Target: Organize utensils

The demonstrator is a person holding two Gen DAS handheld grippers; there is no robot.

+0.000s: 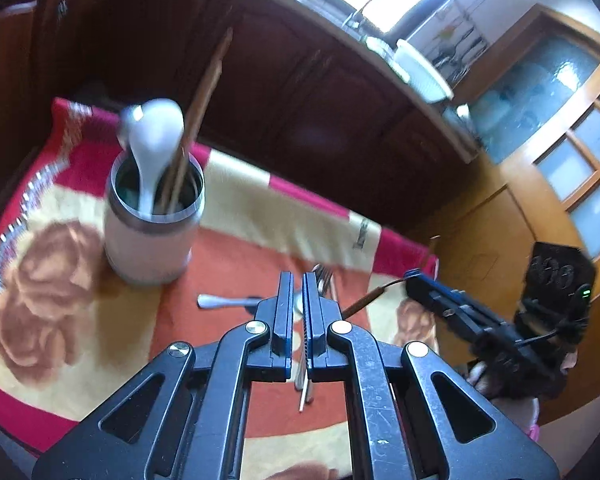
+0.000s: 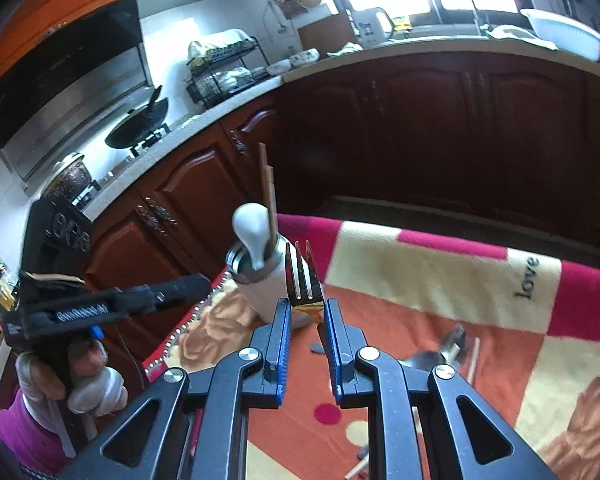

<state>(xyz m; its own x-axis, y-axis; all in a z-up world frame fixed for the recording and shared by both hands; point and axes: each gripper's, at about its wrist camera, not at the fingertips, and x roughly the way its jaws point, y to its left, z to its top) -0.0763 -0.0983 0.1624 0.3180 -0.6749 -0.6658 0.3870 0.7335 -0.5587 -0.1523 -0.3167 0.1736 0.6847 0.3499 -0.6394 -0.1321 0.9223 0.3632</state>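
Now my right gripper (image 2: pixel 306 312) pinches a gold fork (image 2: pixel 303 276), tines at twelve o'clock, just beside the utensil cup (image 2: pixel 266 284); my left gripper (image 1: pixel 298 300) is pressed together, empty, above the spoon (image 1: pixel 228 301).

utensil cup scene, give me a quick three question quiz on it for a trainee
1. True or false: the right tongs hold a fork with its tines pointing up.
2. What already stands in the utensil cup? A) a white spoon and brown chopsticks B) two knives C) nothing
3. Fill in: the left tongs are ____, with nothing between them.

Key: 1 true; 2 A; 3 shut
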